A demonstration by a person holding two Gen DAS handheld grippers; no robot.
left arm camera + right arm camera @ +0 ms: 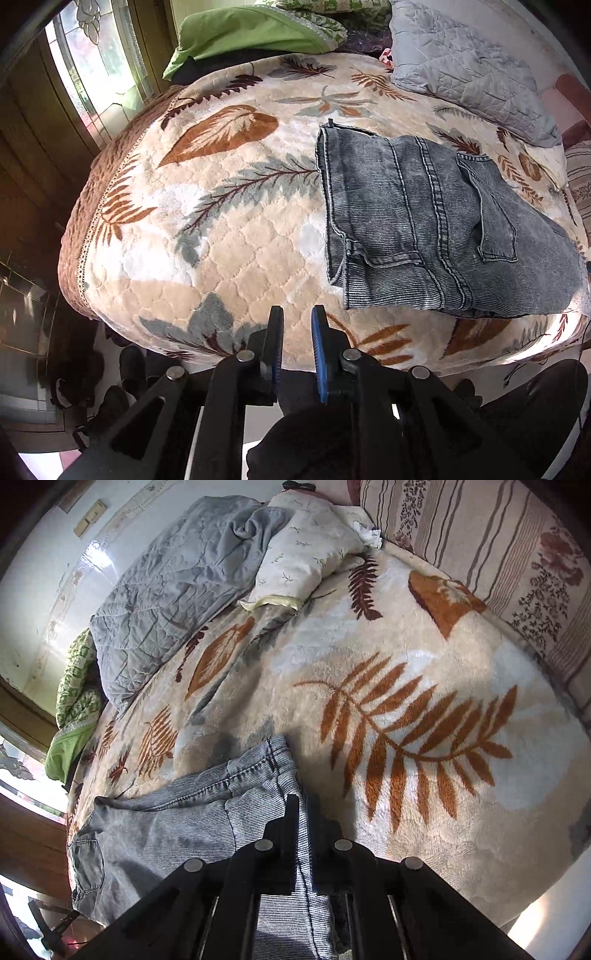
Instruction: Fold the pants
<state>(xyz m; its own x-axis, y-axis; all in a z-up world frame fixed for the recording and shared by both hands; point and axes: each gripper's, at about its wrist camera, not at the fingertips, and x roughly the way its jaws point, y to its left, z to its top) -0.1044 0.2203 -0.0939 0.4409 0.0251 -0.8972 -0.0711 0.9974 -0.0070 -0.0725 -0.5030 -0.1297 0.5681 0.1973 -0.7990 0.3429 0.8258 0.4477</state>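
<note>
Grey-blue denim pants (pixel 424 221) lie folded on the leaf-patterned bed blanket (pixel 221 229), waistband and back pocket facing up. My left gripper (pixel 297 314) hovers over the near edge of the bed, left of the pants and apart from them. Its jaws stand a little apart with nothing between them. In the right wrist view the pants (pixel 166 830) stretch off to the left. My right gripper (pixel 304 806) is shut on a hemmed edge of the denim, which runs back between the fingers toward the camera.
A grey quilt (pixel 461 62) and green cloth (pixel 251 33) lie at the far side of the bed. A white pillow (pixel 310 546) and a striped cushion (pixel 480 542) sit at its head. A window (pixel 96 74) is on the left; dark shoes (pixel 129 369) are on the floor below.
</note>
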